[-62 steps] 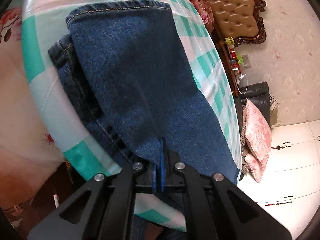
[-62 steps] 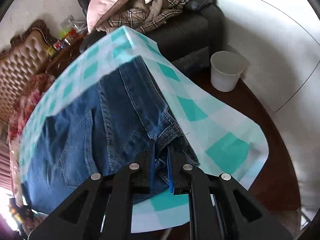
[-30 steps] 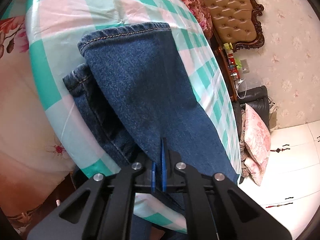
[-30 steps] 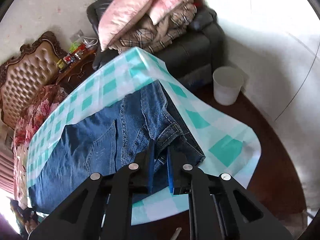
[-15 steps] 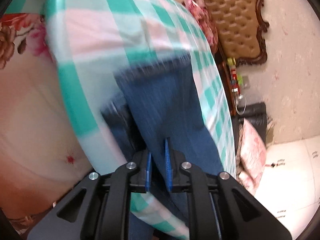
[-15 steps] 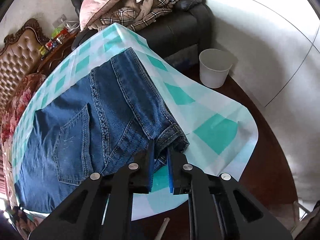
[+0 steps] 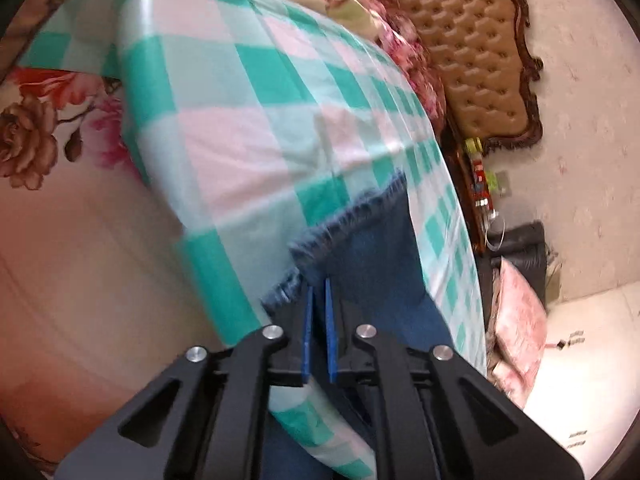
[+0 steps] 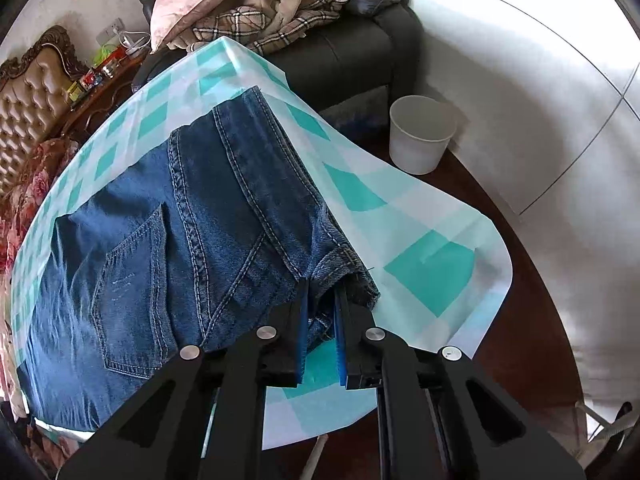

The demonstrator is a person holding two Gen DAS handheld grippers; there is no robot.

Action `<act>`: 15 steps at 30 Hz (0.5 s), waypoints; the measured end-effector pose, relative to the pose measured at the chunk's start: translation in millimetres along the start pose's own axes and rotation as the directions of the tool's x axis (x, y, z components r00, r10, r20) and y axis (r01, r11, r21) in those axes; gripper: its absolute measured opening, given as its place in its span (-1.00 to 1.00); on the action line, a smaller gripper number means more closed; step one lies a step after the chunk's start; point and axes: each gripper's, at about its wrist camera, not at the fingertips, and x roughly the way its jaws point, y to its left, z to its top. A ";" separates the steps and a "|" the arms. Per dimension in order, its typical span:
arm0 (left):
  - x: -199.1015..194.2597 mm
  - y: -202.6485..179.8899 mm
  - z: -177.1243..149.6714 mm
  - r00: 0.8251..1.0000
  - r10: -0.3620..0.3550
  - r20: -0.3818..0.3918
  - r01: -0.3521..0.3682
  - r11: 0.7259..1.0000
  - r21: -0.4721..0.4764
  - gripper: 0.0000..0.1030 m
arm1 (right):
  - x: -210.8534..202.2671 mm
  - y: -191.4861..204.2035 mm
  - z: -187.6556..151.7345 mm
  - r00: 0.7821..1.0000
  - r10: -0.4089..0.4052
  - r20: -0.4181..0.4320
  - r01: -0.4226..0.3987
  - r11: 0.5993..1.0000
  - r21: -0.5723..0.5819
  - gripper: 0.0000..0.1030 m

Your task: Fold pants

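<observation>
Blue denim pants [image 8: 192, 216] lie on a teal-and-white checked cloth [image 8: 424, 272]. In the right wrist view the waistband end and a back pocket show. My right gripper [image 8: 320, 292] is shut on the waistband corner at the near edge. In the left wrist view my left gripper [image 7: 317, 280] is shut on the leg end of the pants [image 7: 372, 256], with the blurred hem lifted over the checked cloth [image 7: 248, 128].
A white bucket [image 8: 420, 132] stands on the dark floor at right. A black sofa [image 8: 352, 48] piled with pillows and blankets is behind. A tufted brown headboard [image 7: 476, 52] and floral bedding [image 7: 40, 128] border the cloth.
My left gripper has drawn the leg end along the cloth toward the waist, baring much more checked cloth. My right gripper keeps its hold on the waistband and has barely moved.
</observation>
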 end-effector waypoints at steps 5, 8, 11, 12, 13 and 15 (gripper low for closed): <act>-8.1 -4.8 -1.5 1.000 0.009 0.009 -0.009 1.000 0.027 -0.76 | -1.5 -1.5 -0.4 1.000 -0.001 0.003 0.001 1.000 0.000 -0.81; -14.6 -1.6 -0.6 1.000 0.008 0.014 -0.008 1.000 0.001 -0.52 | -1.2 1.8 -0.6 1.000 -0.019 0.008 0.020 1.000 -0.012 -0.81; -25.6 1.2 1.0 1.000 -0.001 0.024 0.001 1.000 -0.011 -0.36 | -1.5 3.0 -2.0 0.999 -0.030 0.015 0.030 0.999 -0.022 -0.81; -27.4 1.1 1.6 1.000 -0.003 0.021 0.003 1.000 -0.011 -0.36 | -1.1 2.5 -2.1 0.999 -0.029 0.015 0.029 0.999 -0.022 -0.81; -27.5 0.2 1.7 1.000 -0.011 0.009 0.011 1.000 -0.007 -0.36 | -1.1 2.8 -2.1 0.999 -0.028 0.015 0.029 0.999 -0.020 -0.81; -22.9 -1.7 0.7 1.000 -0.014 -0.021 0.014 1.000 -0.001 -0.36 | -0.2 3.6 -2.2 0.999 -0.032 0.015 0.032 0.999 -0.022 -0.81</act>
